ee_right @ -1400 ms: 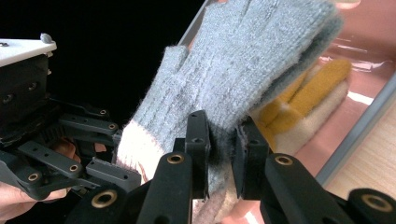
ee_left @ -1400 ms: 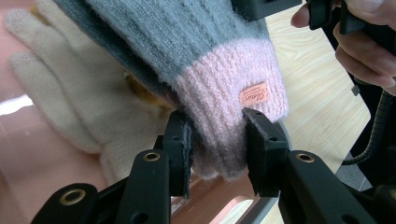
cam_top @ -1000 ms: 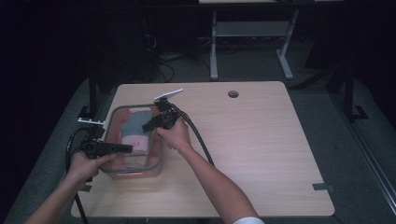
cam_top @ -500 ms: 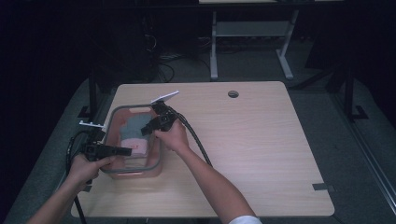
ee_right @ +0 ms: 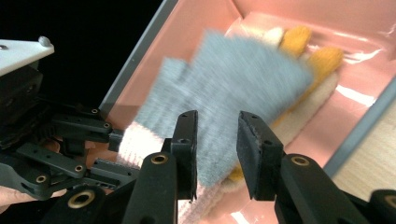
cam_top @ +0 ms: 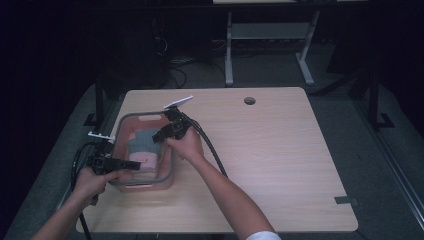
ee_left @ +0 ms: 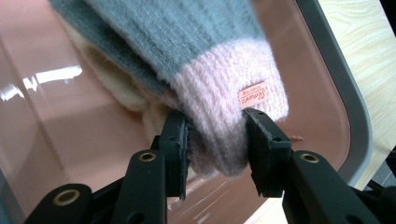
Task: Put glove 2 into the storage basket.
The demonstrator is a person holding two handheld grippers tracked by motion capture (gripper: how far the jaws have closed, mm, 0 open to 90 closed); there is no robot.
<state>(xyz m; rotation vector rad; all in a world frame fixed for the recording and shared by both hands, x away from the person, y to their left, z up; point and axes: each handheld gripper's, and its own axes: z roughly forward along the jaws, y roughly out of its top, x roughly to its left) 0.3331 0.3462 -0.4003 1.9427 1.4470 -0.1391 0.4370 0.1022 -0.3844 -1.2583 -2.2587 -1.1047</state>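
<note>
Between the earlier high view and this one the right gripper [cam_top: 159, 134] had drawn slightly toward the person over the pink bin [cam_top: 120, 131], and the left gripper [cam_top: 131, 162] had shifted little at the bin's near left side.

Left of the bin, a black cable [cam_top: 75, 162] looped off the worktop [cam_top: 280, 150] edge beside the left hand [cam_top: 92, 181]. At the bin's far rim lay a small white plate [cam_top: 178, 101], which belongs to the right gripper, and well to the right of the bin a round hole [cam_top: 249, 100] sat in the bare worktop. The grey rim of the bin stood between both grippers and the worktop.

Inside the bin lay a grey glove [ee_right: 243, 79] with a pink cuff [ee_left: 229, 102], on top of a cream glove [ee_right: 308, 100] with yellow fingertips. An orange label [ee_left: 253, 94] showed on the cuff.

The left fingers [ee_left: 180, 140] flanked the pink cuff, having just eased apart a little; the cuff filled the gap and touched both pads, though whether they pressed was hard to judge. The right fingers [ee_right: 187, 140], over the bin's middle, had just been opening; the blurred grey glove lay behind their gap, and they no longer pinched it.
</note>
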